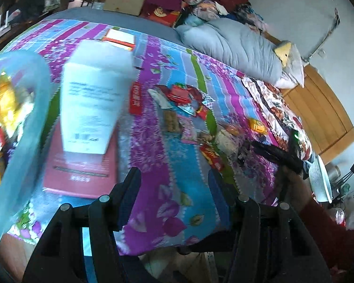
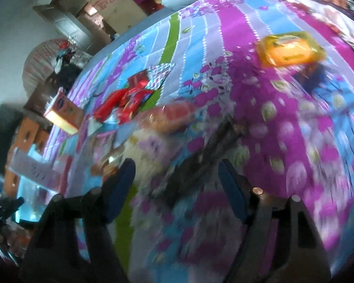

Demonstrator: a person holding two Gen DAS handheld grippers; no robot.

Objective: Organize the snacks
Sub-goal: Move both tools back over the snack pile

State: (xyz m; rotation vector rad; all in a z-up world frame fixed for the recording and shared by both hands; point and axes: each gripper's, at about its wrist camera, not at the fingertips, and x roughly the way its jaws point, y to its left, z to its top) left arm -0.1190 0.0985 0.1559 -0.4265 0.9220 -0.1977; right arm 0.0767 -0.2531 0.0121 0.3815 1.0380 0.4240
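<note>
A flowered bedspread [image 1: 172,155] carries a white box [image 1: 94,99] on a red box [image 1: 82,172] beside a blue basket [image 1: 23,122]. Loose snack packets [image 1: 184,96] lie mid-bed, an orange packet [image 2: 288,49] farther off. The left gripper [image 1: 174,188] and right gripper [image 2: 177,179] both stand half open, empty

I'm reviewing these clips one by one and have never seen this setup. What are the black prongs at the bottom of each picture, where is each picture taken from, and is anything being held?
There is no robot. A person holds a two-finger gripper in each hand, each carrying a wide-angle camera that looks along its fingers. One picture is from the left gripper, the other from the right gripper; the prongs are their fingers. Both look down on a bed with a flowered cover. On it lie scattered snacks, an orange packet, and a white box on a red one, beside a blue basket. Both grippers are open and hold nothing. The right picture is blurred.
</note>
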